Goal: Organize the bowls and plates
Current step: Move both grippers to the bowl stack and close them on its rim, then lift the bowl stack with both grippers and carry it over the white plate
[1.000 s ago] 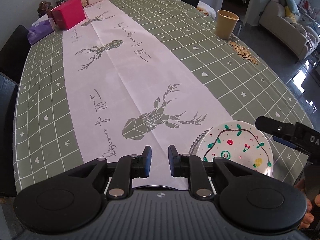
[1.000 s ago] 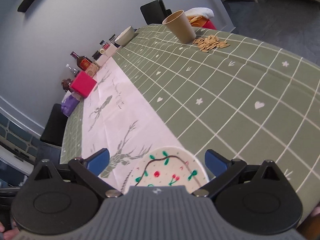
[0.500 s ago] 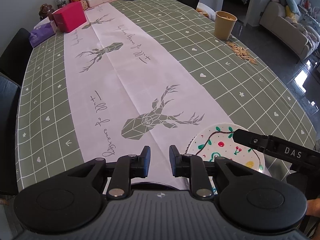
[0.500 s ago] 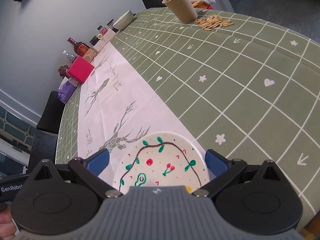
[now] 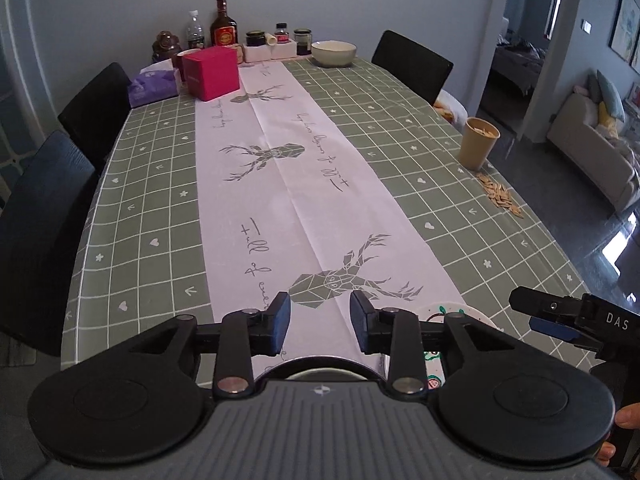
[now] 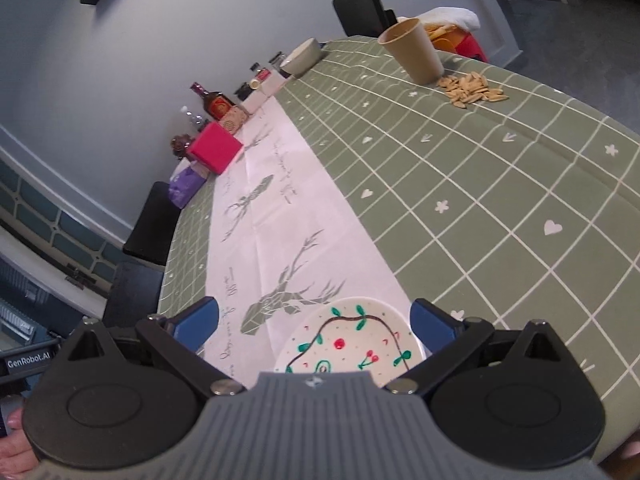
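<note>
My left tool has lifted off the painted plate, jaws opening on nothing; right tool stays spread, hovering above it.

Matt cloth, glazed ceramic and dull black plastic

The table is covered by a smooth green checked cloth of slight sheen, over which a thin white runner, creased like paper, is laid. The painted plate is seen as glossy glazed ceramic, as is the pale bowl. The beige cup is given a matt, paper-like finish. The left gripper is formed of matt black plastic with bright metal pins; blue rubbery pads are carried by the right gripper. Glass bottles are shown shiny, and the pink box smooth.
</note>
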The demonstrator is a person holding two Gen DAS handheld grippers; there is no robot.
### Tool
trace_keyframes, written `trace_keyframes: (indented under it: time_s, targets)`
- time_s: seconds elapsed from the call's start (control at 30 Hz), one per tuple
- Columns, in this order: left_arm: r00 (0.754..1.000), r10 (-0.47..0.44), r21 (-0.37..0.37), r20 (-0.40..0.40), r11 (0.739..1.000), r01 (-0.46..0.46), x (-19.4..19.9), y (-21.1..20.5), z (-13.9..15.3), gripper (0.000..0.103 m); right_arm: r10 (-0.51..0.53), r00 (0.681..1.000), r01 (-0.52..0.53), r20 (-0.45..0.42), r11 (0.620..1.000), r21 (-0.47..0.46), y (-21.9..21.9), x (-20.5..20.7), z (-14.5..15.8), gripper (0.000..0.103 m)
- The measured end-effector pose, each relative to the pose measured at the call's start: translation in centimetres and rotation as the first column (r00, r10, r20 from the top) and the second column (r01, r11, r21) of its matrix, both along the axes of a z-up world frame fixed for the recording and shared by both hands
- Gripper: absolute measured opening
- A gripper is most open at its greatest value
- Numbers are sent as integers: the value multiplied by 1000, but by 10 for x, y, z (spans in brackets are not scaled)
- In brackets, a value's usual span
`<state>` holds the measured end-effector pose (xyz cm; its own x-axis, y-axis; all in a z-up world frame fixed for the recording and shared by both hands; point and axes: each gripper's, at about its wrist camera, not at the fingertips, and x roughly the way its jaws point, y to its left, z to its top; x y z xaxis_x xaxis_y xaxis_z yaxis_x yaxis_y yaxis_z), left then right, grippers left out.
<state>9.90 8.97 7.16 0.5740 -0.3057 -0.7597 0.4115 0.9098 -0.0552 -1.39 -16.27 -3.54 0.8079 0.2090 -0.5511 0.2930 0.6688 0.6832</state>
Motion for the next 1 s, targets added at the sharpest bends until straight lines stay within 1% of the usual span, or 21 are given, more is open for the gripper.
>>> trace_keyframes:
  time_s: [0.03, 0.07, 0.1, 0.17, 0.2, 0.23, 0.3, 0.33, 0.37, 0.43, 0.47, 0.53, 0.6, 0.7, 0.77, 0.8, 0.83, 0.9, 0.97, 1.0]
  targets:
    - [1000, 16, -20, 10, 1000, -16, -4, 7, -1, 51, 19, 1000, -19, 3, 1000, 1, 1, 1, 2, 100]
    - [999, 40, -38, 24, 999, -39, -9, 14, -3, 53, 42, 999, -42, 6, 999, 2, 3, 2, 5, 100]
    - [997, 73, -44, 34, 996, -72, -13, 21, -6, 54, 65, 998, -65, 11, 998, 3, 4, 3, 6, 100]
    - [990, 144, -69, 13, 987, -142, -20, 36, -14, 54, 91, 996, -91, 20, 996, 5, 8, 2, 8, 100]
    - [982, 189, -89, -1, 978, -188, -23, 44, -16, 55, 103, 994, -103, 25, 995, 4, 10, 2, 9, 100]
    - [969, 247, -112, -15, 962, -248, -25, 51, -20, 56, 119, 993, -119, 24, 993, 0, 12, 2, 10, 100]
    - [947, 319, -142, -39, 936, -321, -30, 62, -25, 56, 156, 988, -156, 17, 988, -7, 18, 2, 10, 100]
    - [946, 321, -141, -39, 936, -323, -32, 64, -26, 56, 173, 985, -173, 15, 985, -9, 20, 2, 8, 100]
    - [953, 302, -129, -27, 944, -303, -34, 65, -26, 57, 190, 982, -190, 10, 982, -12, 24, 2, 7, 99]
    - [964, 267, -104, 4, 958, -265, -38, 64, -28, 65, 222, 975, -222, -1, 975, -23, 33, 3, 3, 97]
    - [965, 261, -100, 10, 961, -258, -40, 65, -30, 65, 241, 970, -241, -5, 970, -25, 39, 4, 1, 96]
    - [965, 261, -106, -15, 959, -261, -40, 67, -37, 65, 269, 963, -269, -12, 963, -17, 50, 6, -3, 93]
    - [953, 295, -128, -67, 945, -301, -37, 75, -43, 65, 282, 959, -282, -25, 959, -8, 61, 9, -8, 91]
    - [928, 350, -189, -128, 910, -369, -32, 93, -48, 66, 298, 954, -298, -46, 955, 7, 75, 13, -16, 91]
    - [919, 355, -218, -169, 896, -386, -29, 100, -52, 66, 310, 949, -309, -60, 951, 30, 83, 17, -22, 91]
    - [918, 351, -226, -187, 894, -388, -28, 101, -54, 66, 316, 946, -314, -67, 949, 43, 87, 19, -25, 91]
    - [919, 342, -226, -197, 896, -382, -27, 101, -55, 66, 321, 944, -317, -74, 947, 54, 89, 21, -27, 91]
    - [926, 322, -213, -197, 908, -361, -27, 97, -58, 66, 330, 940, -325, -83, 943, 71, 95, 25, -30, 91]
    - [933, 307, -182, -189, 922, -341, -28, 91, -62, 66, 343, 936, -336, -86, 938, 81, 100, 27, -33, 91]
    - [932, 309, -169, -191, 925, -342, -29, 88, -64, 66, 347, 934, -340, -88, 937, 84, 104, 29, -34, 91]
